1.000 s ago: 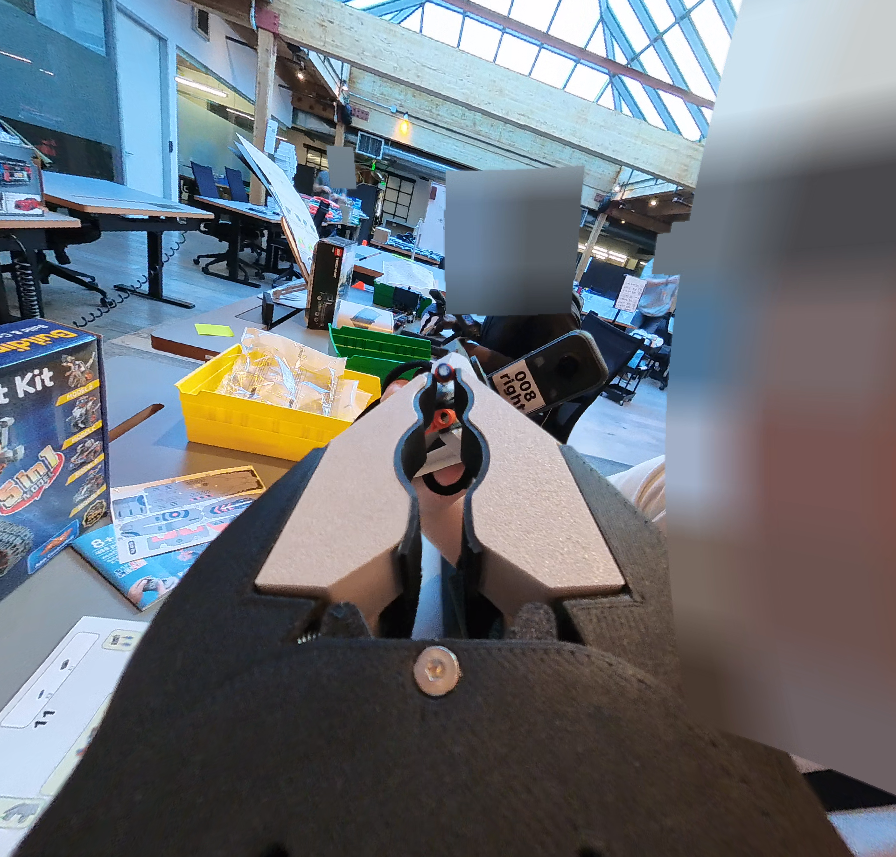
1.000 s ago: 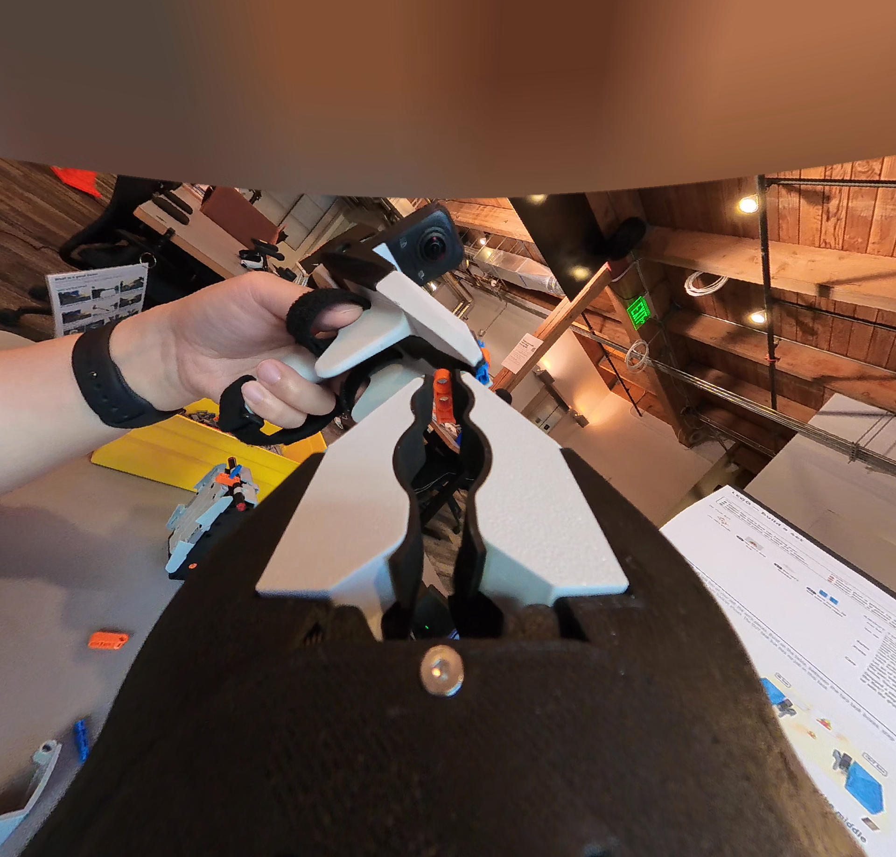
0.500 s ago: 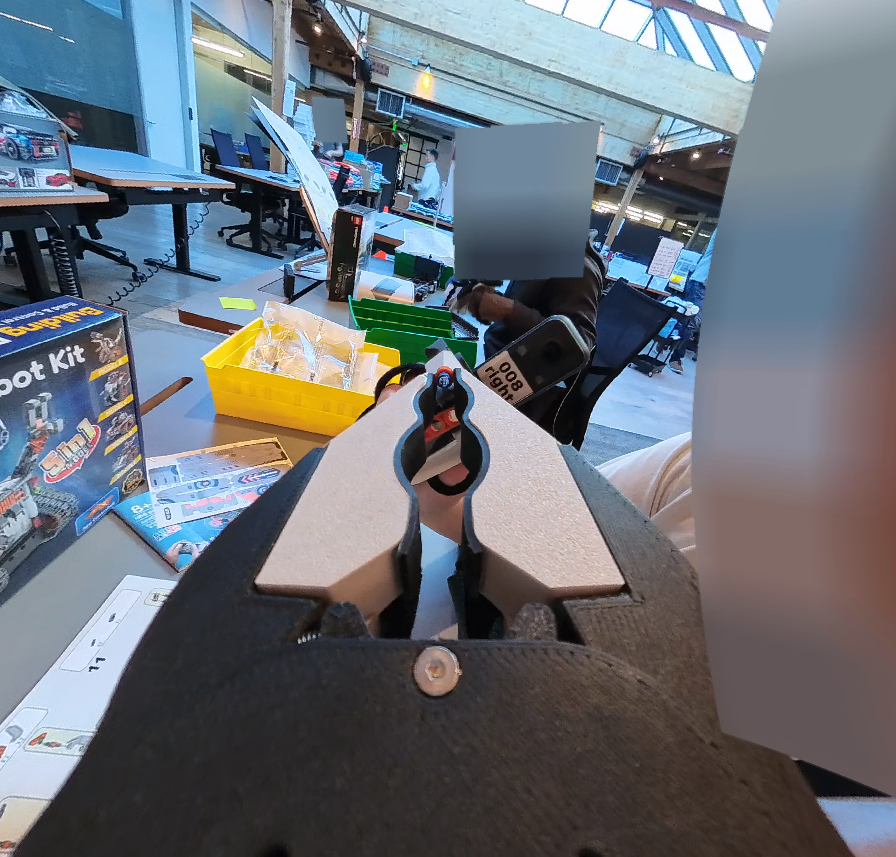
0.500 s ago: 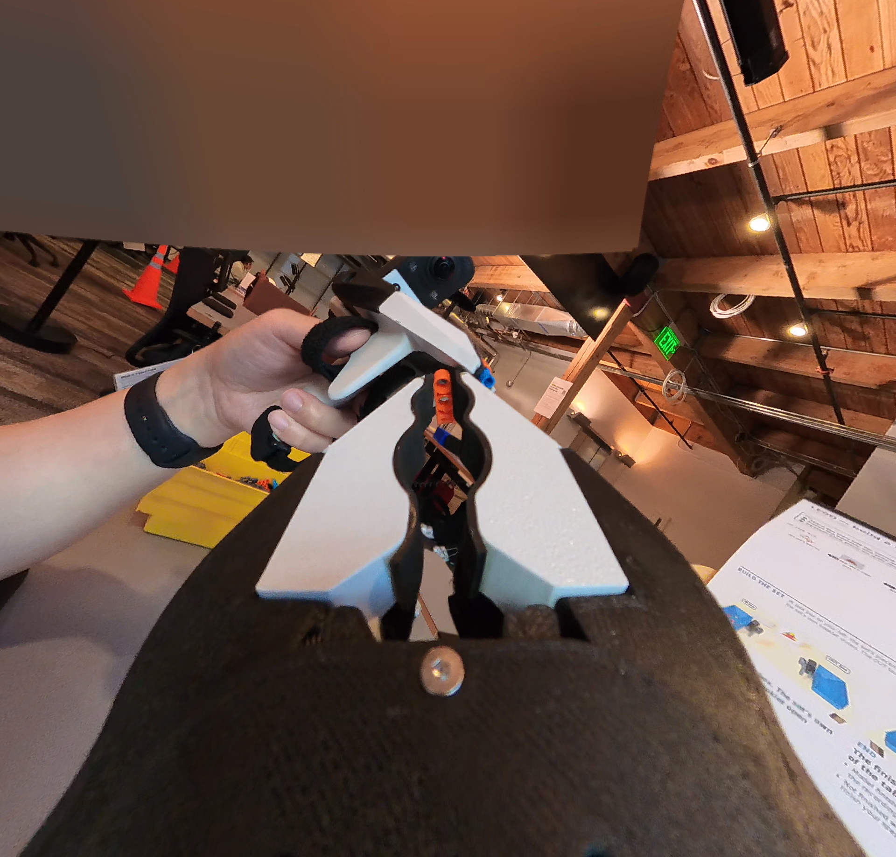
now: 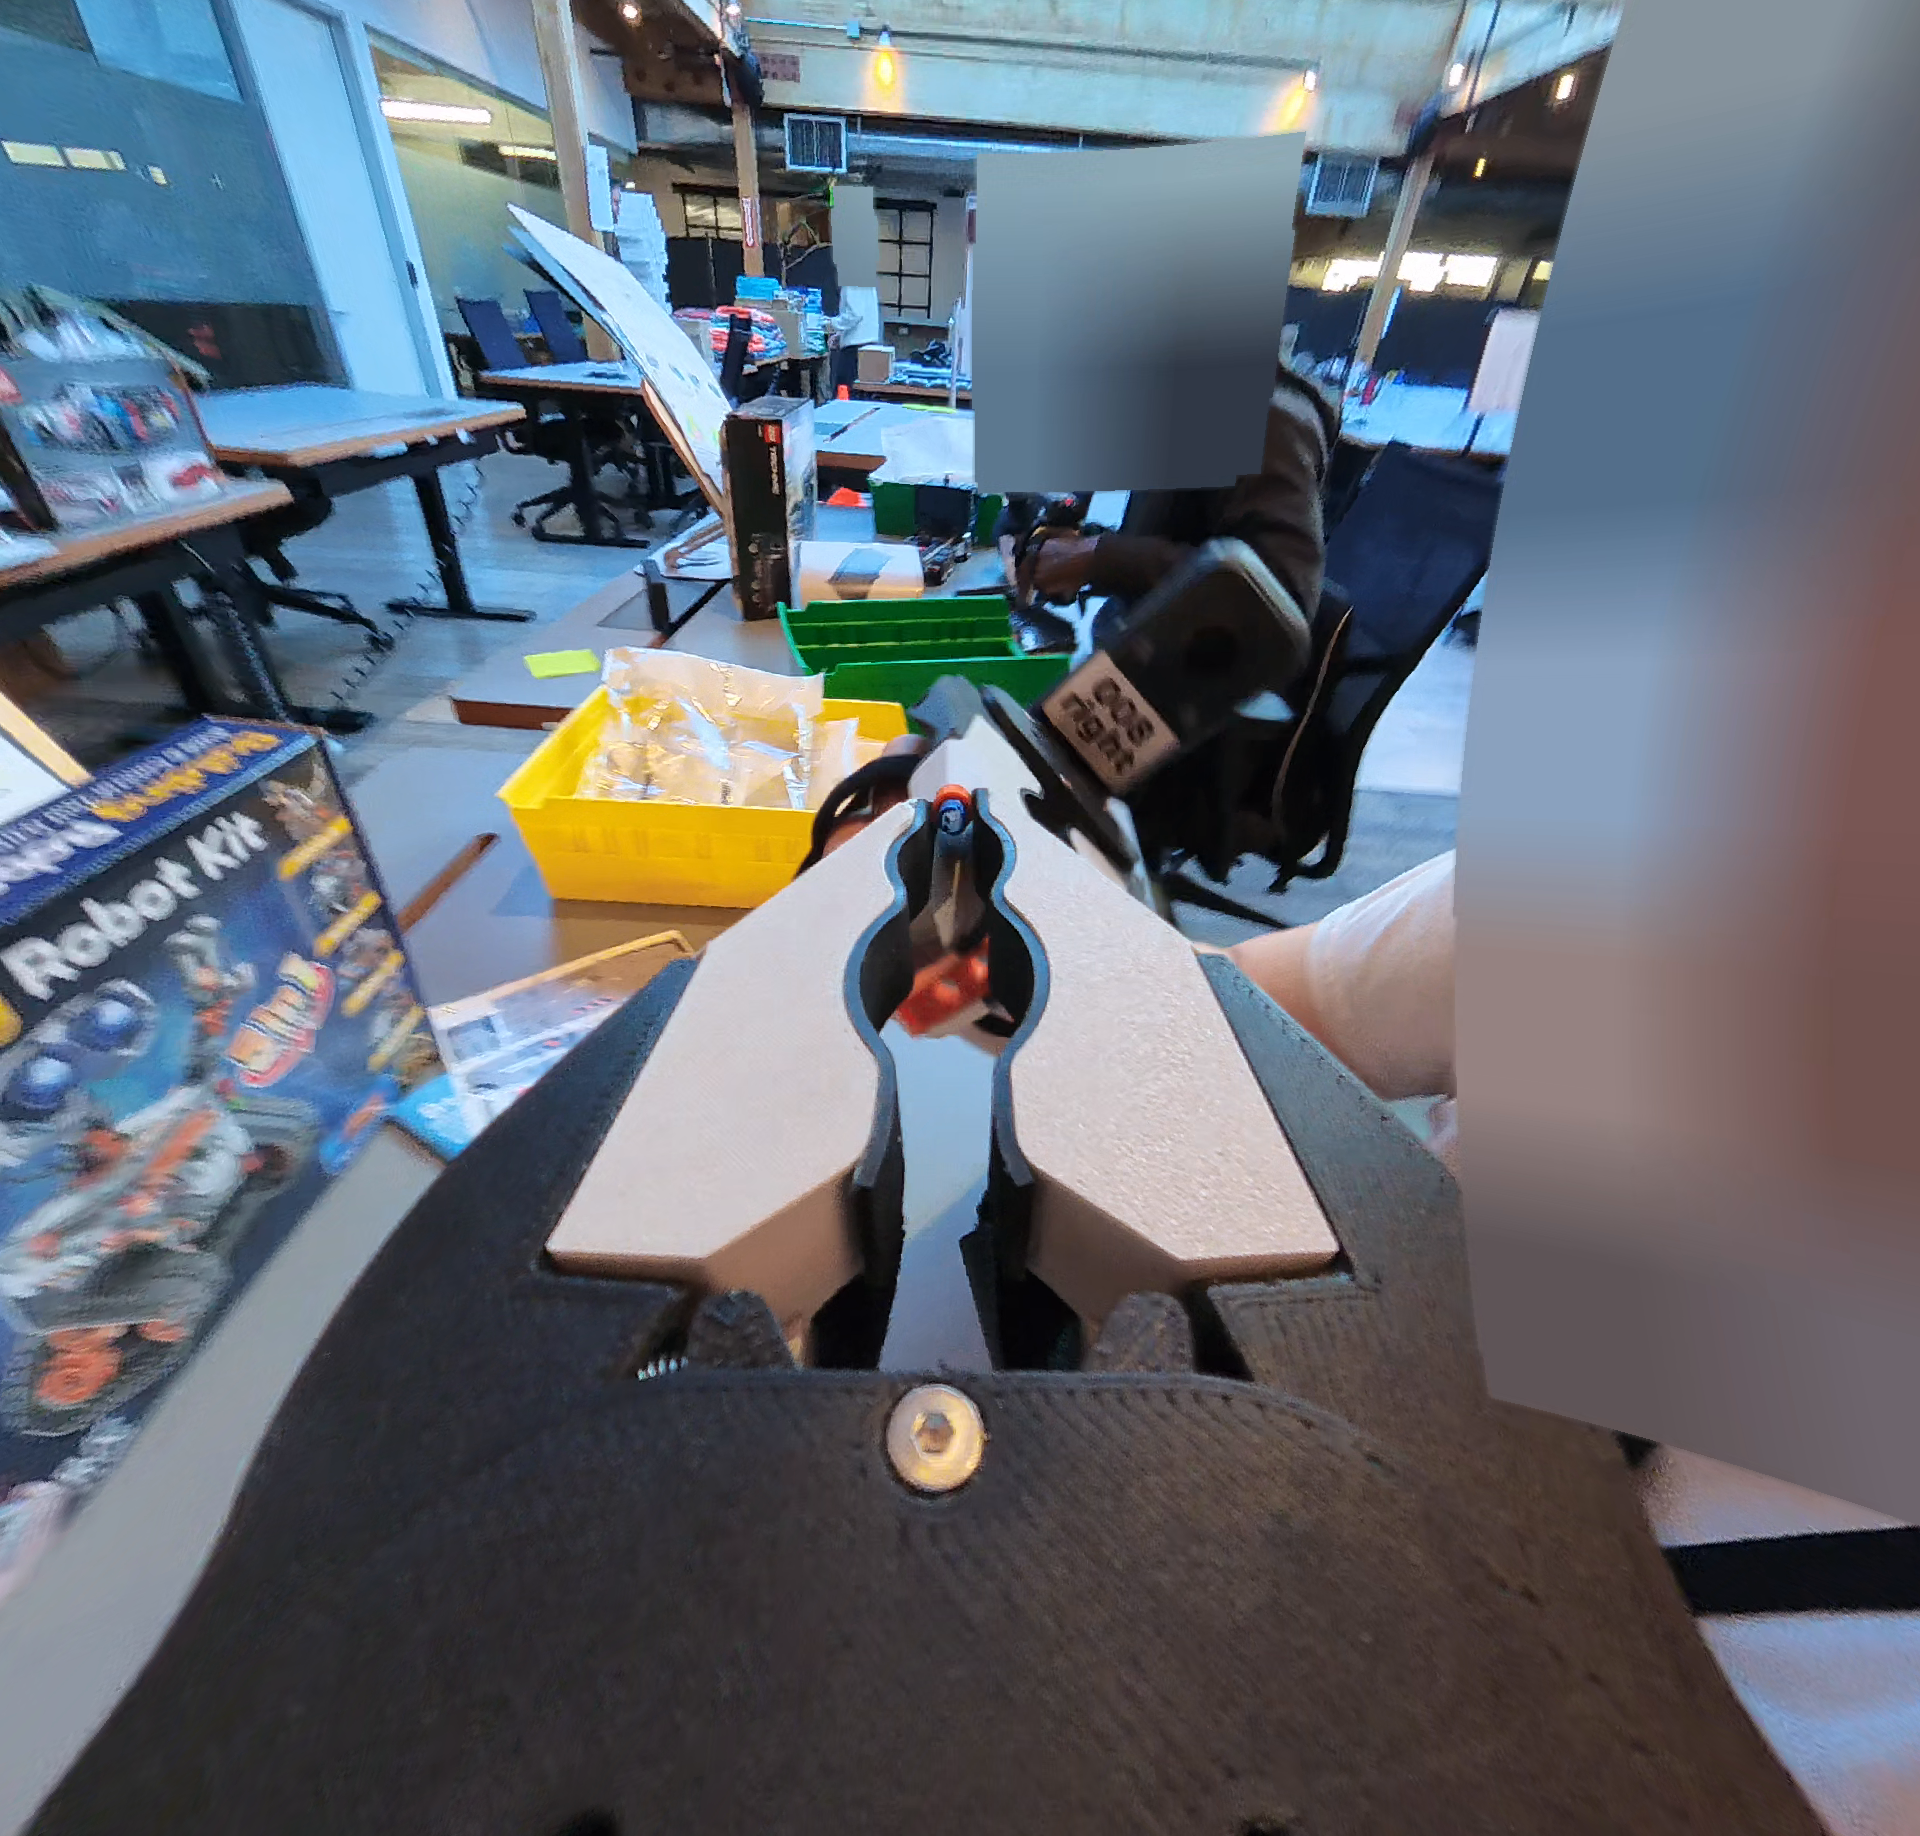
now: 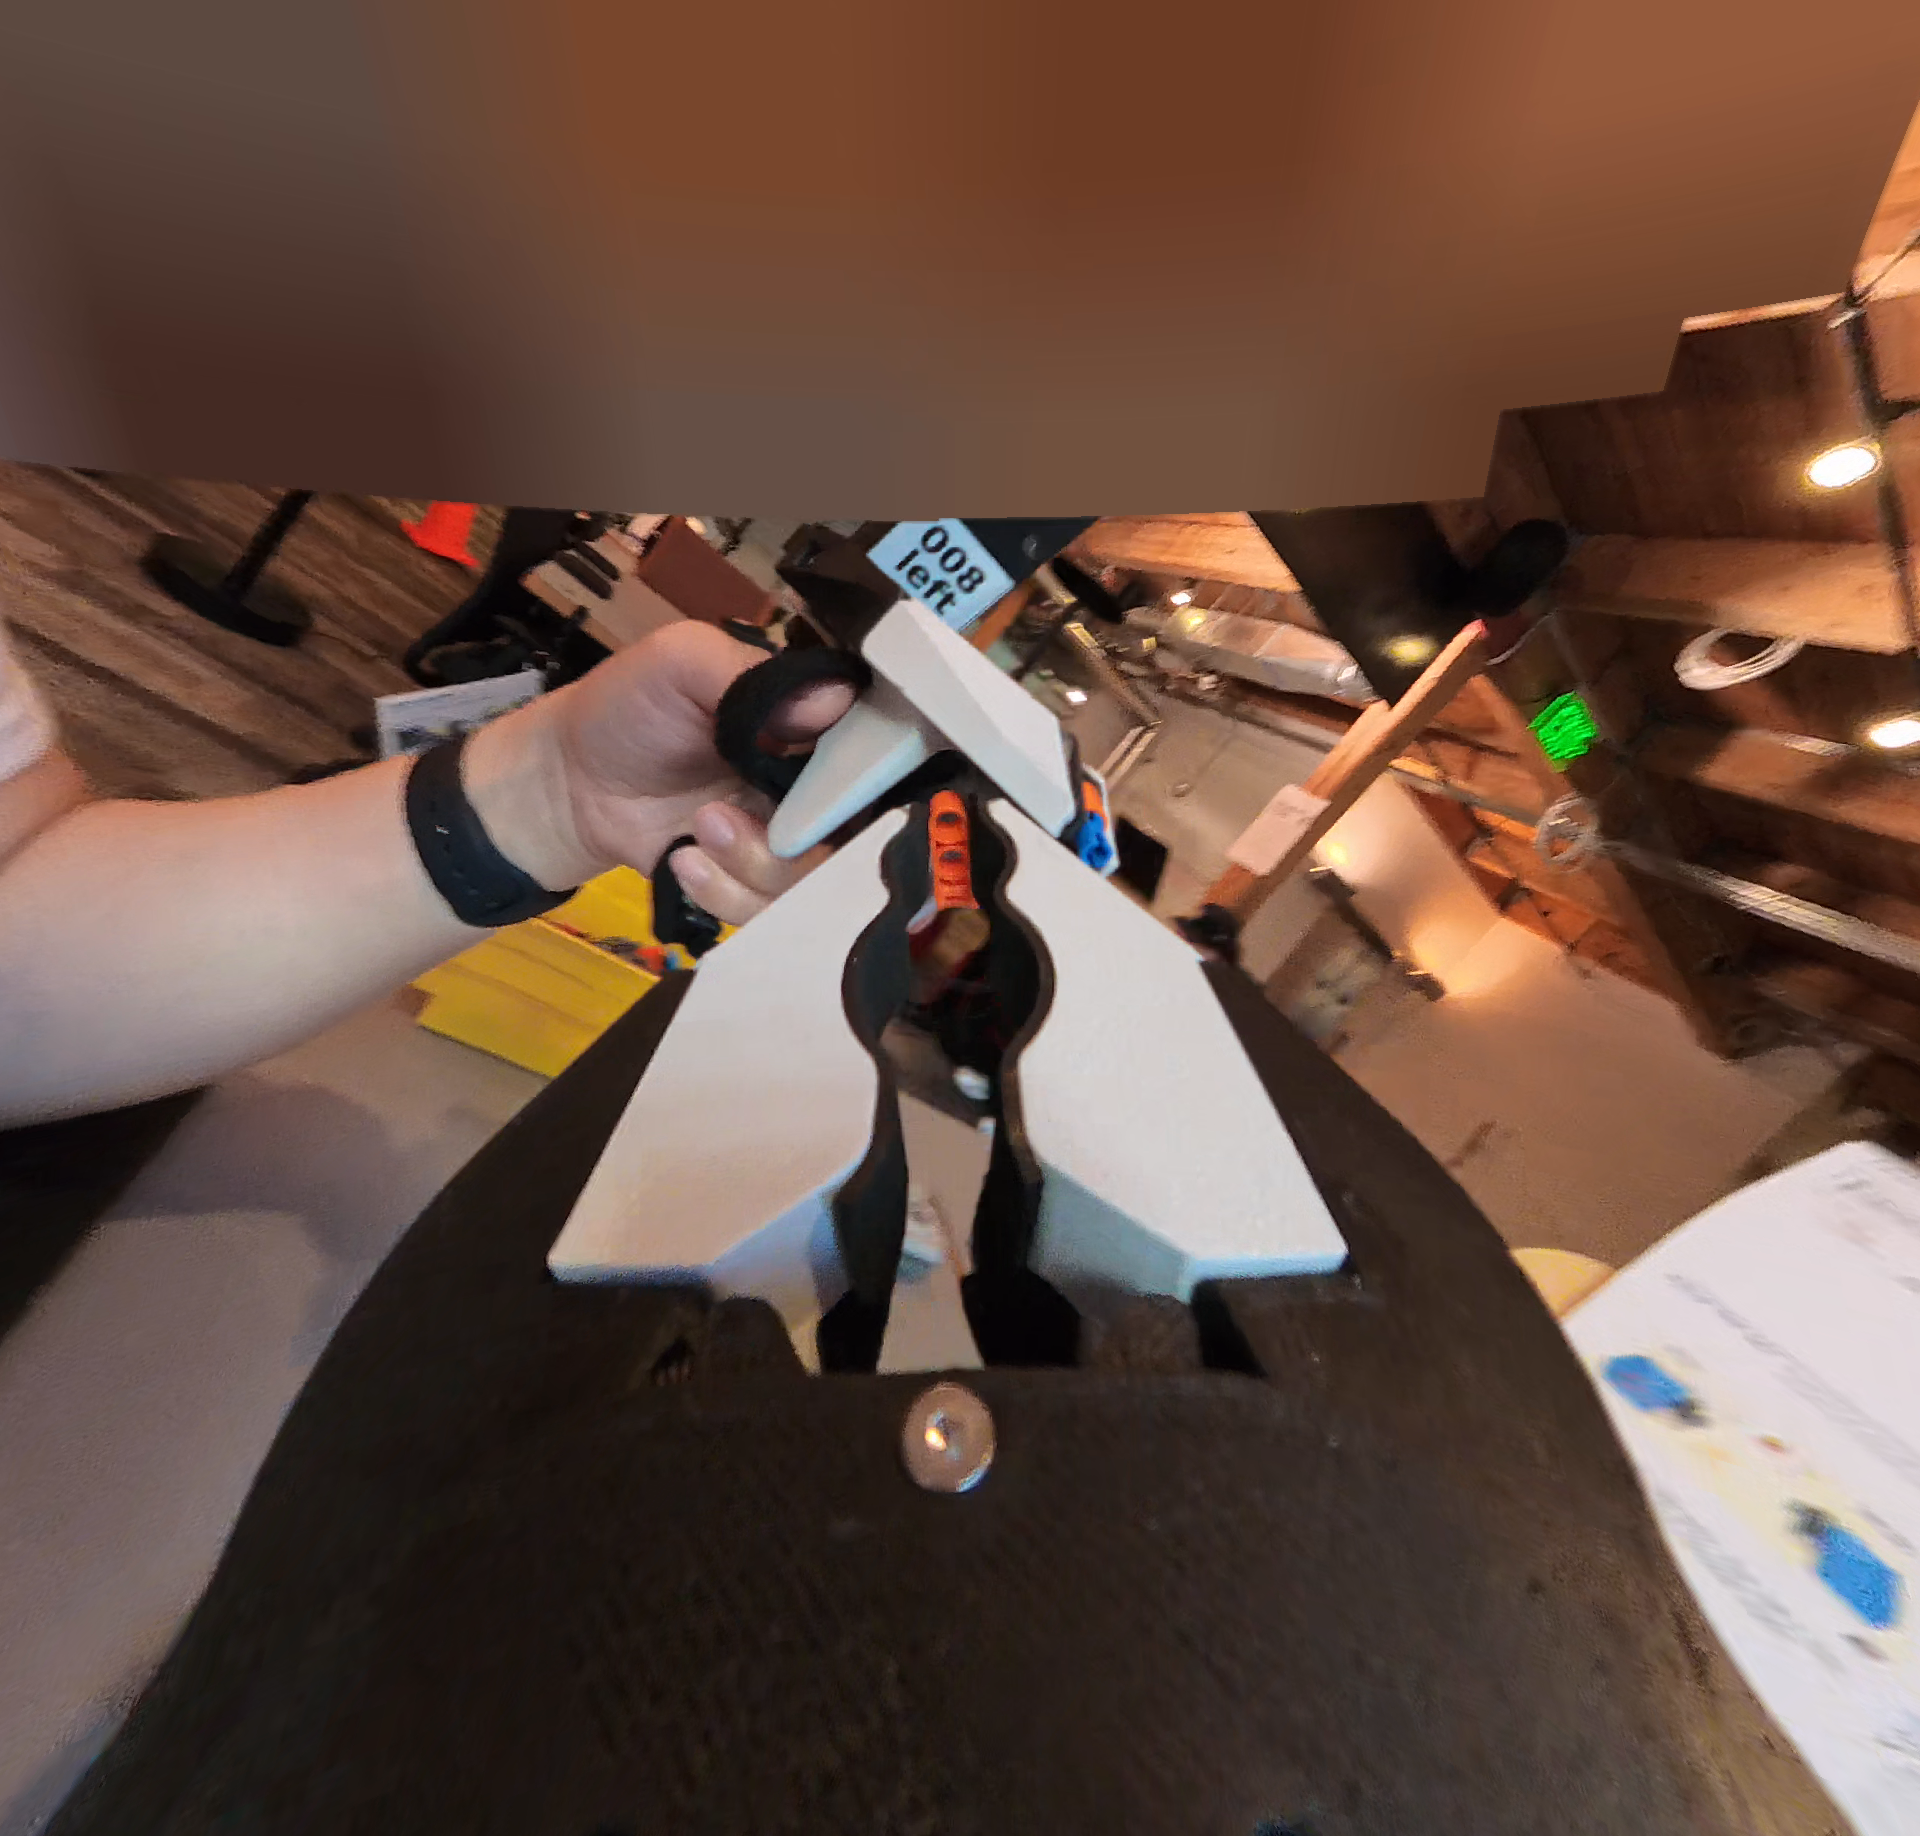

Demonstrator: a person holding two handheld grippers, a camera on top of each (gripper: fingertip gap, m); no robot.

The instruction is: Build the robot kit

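Observation:
Both grippers are held up in the air, tips almost meeting. My left gripper (image 5: 951, 818) is shut on a small blue-and-orange piece (image 5: 951, 807). Another orange part (image 5: 940, 986) shows blurred through the gap behind its tips. The right gripper (image 5: 1023, 758) sits just beyond it, angled in from the right. In the right wrist view my right gripper (image 6: 948, 836) is shut on an orange beam with holes (image 6: 948, 851). The left gripper (image 6: 1081, 830), held by a hand (image 6: 644, 747) with a black wristband, crosses just above it with the blue piece (image 6: 1091, 839) at its tip.
A yellow bin (image 5: 675, 851) of plastic bags, a green bin (image 5: 904, 643), a toy kit box (image 5: 177, 1059) and printed sheets (image 5: 551, 1017) lie on the grey table. A person (image 5: 1268, 539) sits behind. A white instruction sheet (image 6: 1766, 1454) lies at the right.
Both grippers have tilted downward. The left gripper has turned over the right one's tip, so its label side now faces the right camera. Both stay shut on their pieces.

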